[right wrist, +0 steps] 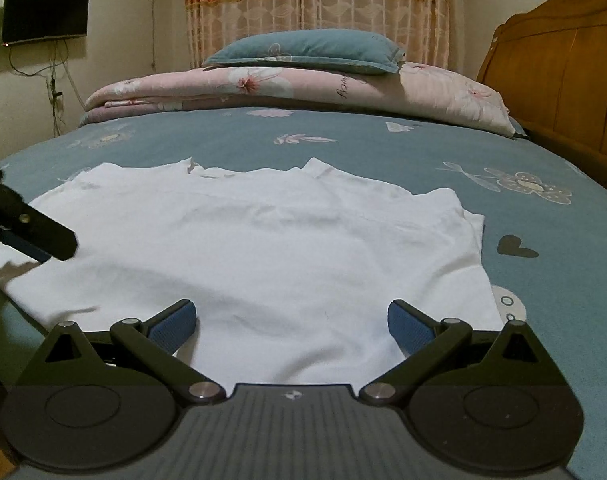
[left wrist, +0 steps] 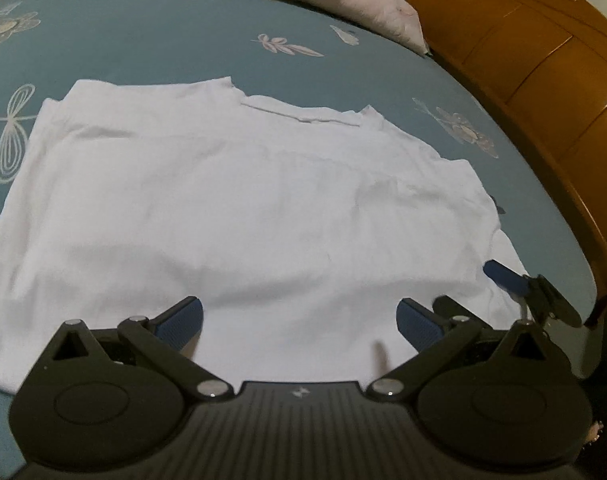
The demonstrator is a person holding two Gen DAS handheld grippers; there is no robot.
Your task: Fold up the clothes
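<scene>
Closest in, the left tool (left wrist: 299,320) hangs over the near hem of the white shirt (left wrist: 239,208), its blue-padded fingers (left wrist: 179,320) spread wide apart and holding nothing. The right tool (right wrist: 291,320) is just the same, splayed wide above the hem beside it. Largest of all is the bed (right wrist: 343,148) with its blue flowered sheet, where the shirt lies flat, collar toward the far side. Beyond it sits a folded pink quilt (right wrist: 263,84), a blue pillow (right wrist: 303,52) on top.
</scene>
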